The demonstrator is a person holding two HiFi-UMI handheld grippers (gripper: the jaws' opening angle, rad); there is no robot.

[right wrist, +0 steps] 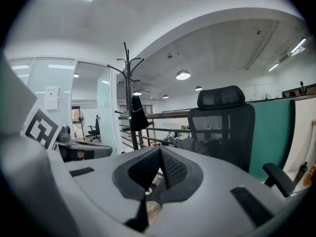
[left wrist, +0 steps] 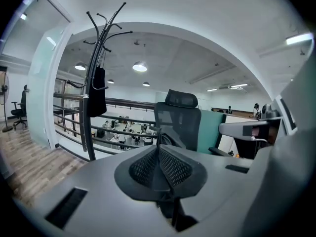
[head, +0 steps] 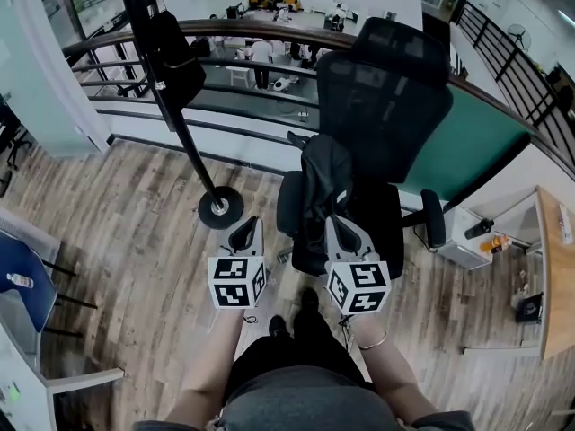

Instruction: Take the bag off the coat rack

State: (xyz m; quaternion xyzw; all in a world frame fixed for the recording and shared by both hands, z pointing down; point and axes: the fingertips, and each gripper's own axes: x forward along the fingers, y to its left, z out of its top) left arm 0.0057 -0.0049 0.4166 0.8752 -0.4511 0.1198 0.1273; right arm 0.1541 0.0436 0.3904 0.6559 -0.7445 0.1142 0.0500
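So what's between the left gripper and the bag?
Only the coat rack's pole and round base, standing on wooden floor, in the head view.

Bright ceiling lamps (left wrist: 139, 67); fisheye bend; black corners in gripper views.

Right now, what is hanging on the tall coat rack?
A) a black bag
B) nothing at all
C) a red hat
A: a black bag hangs high up on the coat rack, next to the railing, and neither gripper is touching it.
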